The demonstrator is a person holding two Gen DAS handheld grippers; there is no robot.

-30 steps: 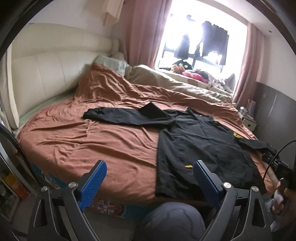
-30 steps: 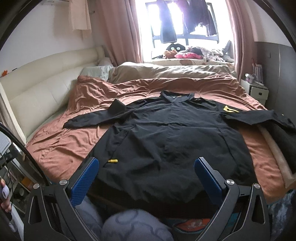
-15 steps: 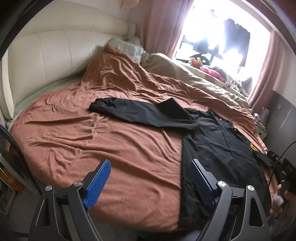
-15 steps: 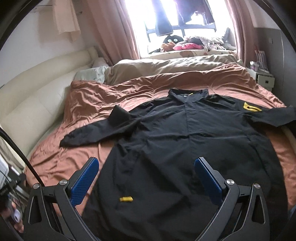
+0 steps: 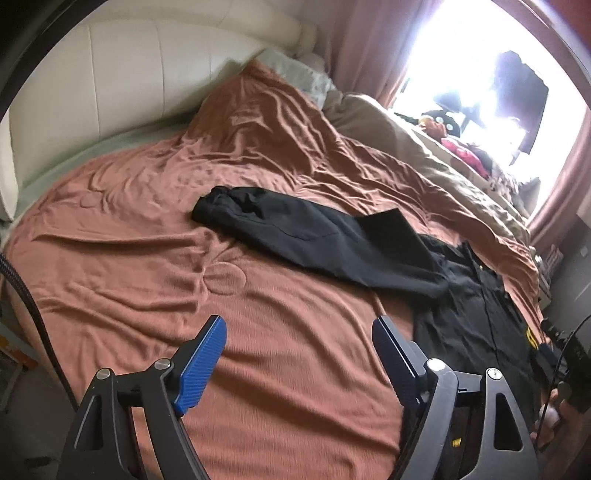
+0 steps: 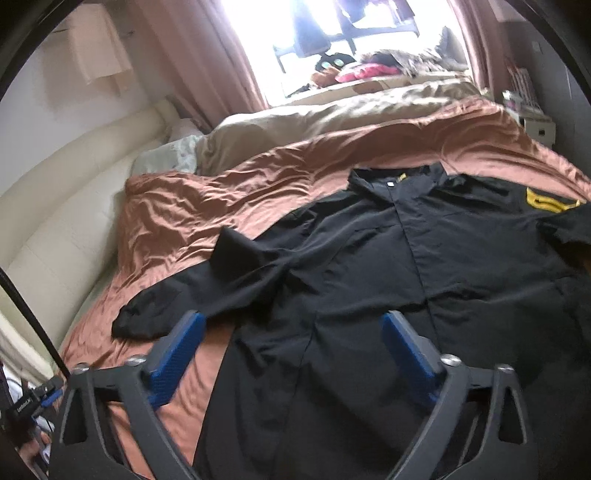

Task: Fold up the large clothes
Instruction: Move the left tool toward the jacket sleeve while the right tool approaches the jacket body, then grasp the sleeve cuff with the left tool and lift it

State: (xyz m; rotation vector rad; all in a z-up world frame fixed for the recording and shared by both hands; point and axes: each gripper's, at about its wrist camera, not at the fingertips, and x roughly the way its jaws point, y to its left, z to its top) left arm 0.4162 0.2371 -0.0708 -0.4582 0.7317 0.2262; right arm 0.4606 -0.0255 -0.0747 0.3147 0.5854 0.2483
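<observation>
Black shirt (image 6: 424, 266) lies spread flat on the bed (image 5: 147, 258), front up, collar toward the window (image 6: 332, 22), and it takes up the right half of the rust-brown cover. One long sleeve (image 5: 314, 236) reaches out to the left across the cover, cuff bunched at the far end, with a triangular fold of cloth standing up near the shoulder. A yellow patch (image 6: 546, 199) shows on the other shoulder.

Left gripper (image 5: 299, 354) hovers over bare cover, short of that sleeve, its blue fingers (image 5: 201, 365) spread wide with nothing between them; the jaws have just been closing a little. The shirt's side edge runs just beside its right-hand finger.

Right gripper (image 6: 291, 343) hangs over the shirt's lower body near the armpit, fingers (image 6: 177, 354) also spread, gripping nothing, and its jaws too have just been narrowing. The sleeve's cuff lies just beyond its left-hand finger.

Cream padded headboard (image 5: 110, 85) on the left, pillows (image 6: 166, 155) and a beige duvet (image 6: 332, 114) bunched at the far end under pink curtains (image 6: 192, 55). A hand (image 5: 554, 410) peeks in at the left view's right edge.
</observation>
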